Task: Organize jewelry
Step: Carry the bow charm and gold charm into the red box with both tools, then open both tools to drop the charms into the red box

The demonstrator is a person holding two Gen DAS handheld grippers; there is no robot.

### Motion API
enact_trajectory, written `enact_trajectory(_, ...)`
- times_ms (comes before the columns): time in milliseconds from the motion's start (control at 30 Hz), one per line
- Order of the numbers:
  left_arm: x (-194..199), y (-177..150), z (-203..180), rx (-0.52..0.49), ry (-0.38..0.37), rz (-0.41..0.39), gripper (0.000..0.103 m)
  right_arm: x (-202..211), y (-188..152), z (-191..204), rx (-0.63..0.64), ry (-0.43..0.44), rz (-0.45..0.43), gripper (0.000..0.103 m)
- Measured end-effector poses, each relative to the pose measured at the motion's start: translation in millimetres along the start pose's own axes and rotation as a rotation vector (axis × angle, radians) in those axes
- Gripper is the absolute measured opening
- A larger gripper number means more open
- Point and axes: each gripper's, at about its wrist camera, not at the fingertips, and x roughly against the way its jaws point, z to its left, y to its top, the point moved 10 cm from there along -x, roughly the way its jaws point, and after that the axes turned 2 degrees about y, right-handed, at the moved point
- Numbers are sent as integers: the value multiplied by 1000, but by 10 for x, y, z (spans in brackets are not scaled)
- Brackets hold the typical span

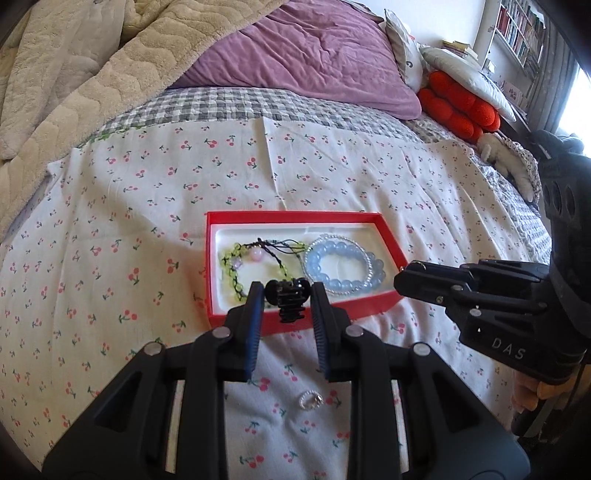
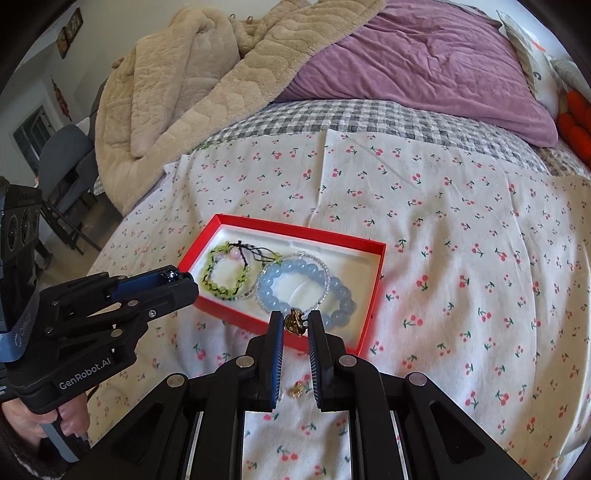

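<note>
Jewelry, small and light: black hair claw (image 1: 287, 301) pinched in left gripper (image 1: 287, 295) fingers; gold trinket (image 2: 296, 322) clamped in nearly closed right gripper (image 2: 296, 321). Both hang above red box (image 1: 295, 218) near edge. Likely stiff, slippery; grip mid-body. Blue bead bracelet (image 1: 341, 267) and green bracelet (image 1: 236, 273) crowd box. Pearl ring (image 1: 310, 400) loose on bed.

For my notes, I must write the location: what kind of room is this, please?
Most likely a bedroom: the work is done on a bed with a cherry-print sheet, a purple pillow and a beige blanket; a bookshelf stands behind.
</note>
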Motion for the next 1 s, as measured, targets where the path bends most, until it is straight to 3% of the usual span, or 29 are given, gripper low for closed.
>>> enact_trajectory(467, -318, 9, 140, 14, 23, 43, 28, -332, 62, -193, -28, 29, 27, 13)
enact_trajectory(767, -355, 75, 83, 2, 6, 28, 28, -390, 81, -243, -40, 37, 35, 14)
enact_trajectory(833, -341, 91, 70, -3, 7, 20, 30, -386, 75, -255, -52, 45, 44, 15)
enact_trajectory(900, -321, 107, 64, -9, 13, 12, 43, -375, 71, -270, -63, 51, 52, 16)
enact_trajectory(1000, -282, 119, 56, -20, 24, -2, 51, -353, 62, -270, -65, 48, 61, 16)
